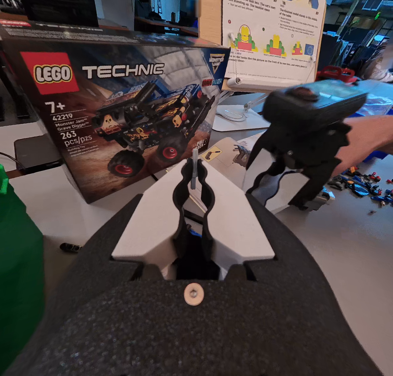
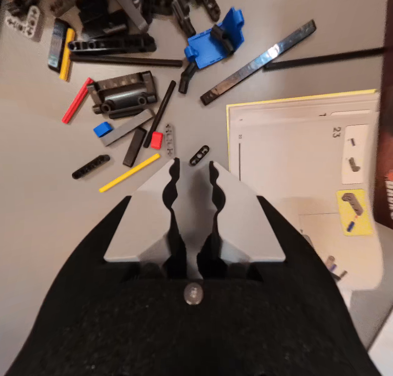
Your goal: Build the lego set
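Observation:
My left gripper (image 1: 194,164) is shut on a thin light grey axle piece (image 1: 194,170), held upright in front of the Lego box (image 1: 119,110). My right gripper (image 2: 193,161) is open and empty, pointing down at the table. A small black beam (image 2: 199,155) lies just beyond its fingertips, with a small grey beam (image 2: 170,140) and a red piece (image 2: 157,140) slightly left. The right gripper also shows in the left wrist view (image 1: 297,153), held by a hand over the open instruction booklet (image 1: 225,153).
Loose pieces lie ahead of the right gripper: a yellow axle (image 2: 129,172), a black block (image 2: 125,94), a blue panel (image 2: 214,43), a red axle (image 2: 76,101). The booklet (image 2: 297,174) lies to its right. An instruction sheet on a stand (image 1: 272,30) is behind. A green object (image 1: 12,259) is at the left. The grippers' ends are close to 15 centimetres from one another.

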Demonstrator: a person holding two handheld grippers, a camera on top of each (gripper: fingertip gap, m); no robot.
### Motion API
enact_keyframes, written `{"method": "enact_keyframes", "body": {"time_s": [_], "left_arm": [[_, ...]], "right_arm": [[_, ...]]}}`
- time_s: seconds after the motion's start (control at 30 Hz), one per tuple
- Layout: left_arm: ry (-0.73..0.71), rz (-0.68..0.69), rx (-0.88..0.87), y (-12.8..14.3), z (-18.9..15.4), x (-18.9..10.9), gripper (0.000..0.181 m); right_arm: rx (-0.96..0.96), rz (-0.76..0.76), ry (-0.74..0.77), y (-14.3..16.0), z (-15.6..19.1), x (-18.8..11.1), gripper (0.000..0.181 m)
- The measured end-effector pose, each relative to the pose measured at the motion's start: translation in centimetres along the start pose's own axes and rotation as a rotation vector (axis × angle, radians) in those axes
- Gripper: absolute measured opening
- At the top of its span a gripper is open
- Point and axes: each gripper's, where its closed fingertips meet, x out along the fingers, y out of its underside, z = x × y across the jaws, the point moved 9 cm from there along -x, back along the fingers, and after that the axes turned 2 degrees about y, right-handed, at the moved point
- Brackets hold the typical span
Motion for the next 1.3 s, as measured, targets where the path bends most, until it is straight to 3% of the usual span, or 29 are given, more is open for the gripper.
{"method": "enact_keyframes", "body": {"time_s": [0.03,0.3,0.37,0.57,0.63,0.73,0.8,0.87,1.03,1.13,1.3], "left_arm": [[0.008,-0.005,-0.003,-0.1,0.0,-0.1,0.003],[0.035,-0.005,0.040,-1.0,-0.6,-0.7,0.002],[0.041,0.003,0.046,-0.9,-0.6,-0.6,0.003],[0.181,0.056,0.053,-0.1,-1.6,0.2,0.002],[0.262,0.067,0.040,0.2,-2.5,0.4,0.002],[0.437,0.083,-0.030,0.5,-4.8,1.0,0.002],[0.581,0.083,-0.061,0.3,-7.5,1.3,0.002],[0.671,0.124,0.016,0.6,-11.1,1.7,0.002],[0.777,0.200,0.173,2.9,-18.4,2.5,0.002],[0.830,0.253,0.162,4.1,-19.8,3.0,0.002],[0.849,0.309,0.103,5.0,-19.7,3.5,0.002]], "right_arm": [[0.021,0.004,-0.021,-0.1,-0.1,0.3,0.027],[0.039,-0.021,0.036,0.0,-0.4,0.7,0.019],[0.020,-0.011,0.061,-0.1,-0.5,0.8,0.007],[-0.019,-0.037,0.047,0.3,-0.5,0.6,0.005],[-0.005,-0.168,0.016,0.8,-0.4,-1.4,0.006],[0.061,-0.489,-0.049,2.7,1.0,-7.4,0.006],[0.072,-0.692,-0.126,4.9,3.6,-11.2,0.005],[0.067,-0.779,-0.147,7.3,6.3,-12.7,0.005],[0.196,-0.903,-0.271,12.9,9.9,-11.5,0.005],[0.260,-0.904,-0.344,14.6,10.4,-10.0,0.005],[0.285,-0.907,-0.434,14.7,10.4,-9.2,0.005]]}}
